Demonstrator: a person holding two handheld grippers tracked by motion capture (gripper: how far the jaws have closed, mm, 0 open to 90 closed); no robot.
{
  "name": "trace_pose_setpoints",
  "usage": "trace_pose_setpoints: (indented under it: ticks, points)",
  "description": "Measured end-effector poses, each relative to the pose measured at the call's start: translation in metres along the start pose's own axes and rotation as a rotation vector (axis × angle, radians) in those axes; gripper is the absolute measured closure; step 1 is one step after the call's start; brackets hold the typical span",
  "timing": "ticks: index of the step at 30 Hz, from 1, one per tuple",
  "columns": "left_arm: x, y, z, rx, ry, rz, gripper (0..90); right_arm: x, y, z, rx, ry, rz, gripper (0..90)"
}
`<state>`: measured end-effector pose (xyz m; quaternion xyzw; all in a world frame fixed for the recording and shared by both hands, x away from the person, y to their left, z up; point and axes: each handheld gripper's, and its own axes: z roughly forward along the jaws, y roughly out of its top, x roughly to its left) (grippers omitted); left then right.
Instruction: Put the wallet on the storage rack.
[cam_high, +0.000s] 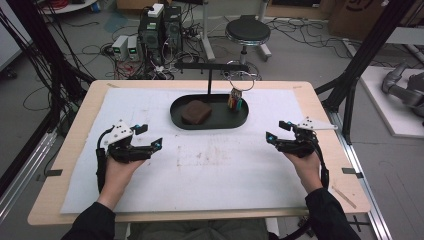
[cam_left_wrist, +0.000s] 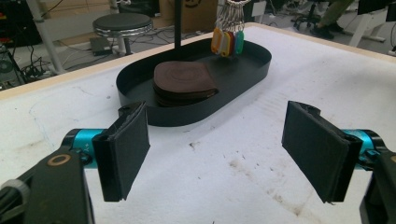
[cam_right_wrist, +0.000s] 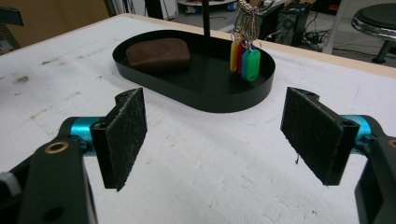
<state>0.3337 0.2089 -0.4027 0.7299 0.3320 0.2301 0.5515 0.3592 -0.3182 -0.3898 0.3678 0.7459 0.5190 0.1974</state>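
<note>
Left gripper (cam_high: 148, 136): It is held low over the white mat, near the person and to the left of the black tray. Its jaws are spread wide apart and nothing is between them. It is likely kept open so it is ready to grab.

Right gripper (cam_high: 276, 132): It is held low over the mat, near the person and to the right of the black tray. Its jaws are also wide apart and empty. Both grippers are pointed in toward the tray, so the work is judged to start there.

White mat (cam_high: 210, 170): It is spread on the desk (cam_high: 65, 165) in front of the black tray. Small marks are seen on it. It is likely there to keep the desk top safe.

Black tray (cam_high: 210, 124): It is set on the mat, well apart from both grippers. A low wall goes all around it, so small things are kept from sliding off.

Brown pad (cam_high: 196, 111): It is laid flat inside the black tray, in its left half. It looks soft and stacked in layers in the left gripper view (cam_left_wrist: 183, 84).

Key tags (cam_high: 235, 101): They hang inside the black tray, over its right half. Yellow, red, blue and green tags are seen in the right gripper view (cam_right_wrist: 245, 59). They are hung so they can be picked off with ease.

Black stand (cam_high: 209, 70): It rises from the back of the black tray. The tags are held up by its bar.
</note>
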Motion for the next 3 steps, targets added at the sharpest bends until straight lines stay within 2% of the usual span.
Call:
trace_pose_setpoints:
  ticks: [3]
  points:
    - [0.0008, 0.0004, 0.0014, 0.000, -0.002, -0.002, 23.1, -0.0013, -0.0006, -0.0006, 0.001, -0.004, -0.002, 23.0]
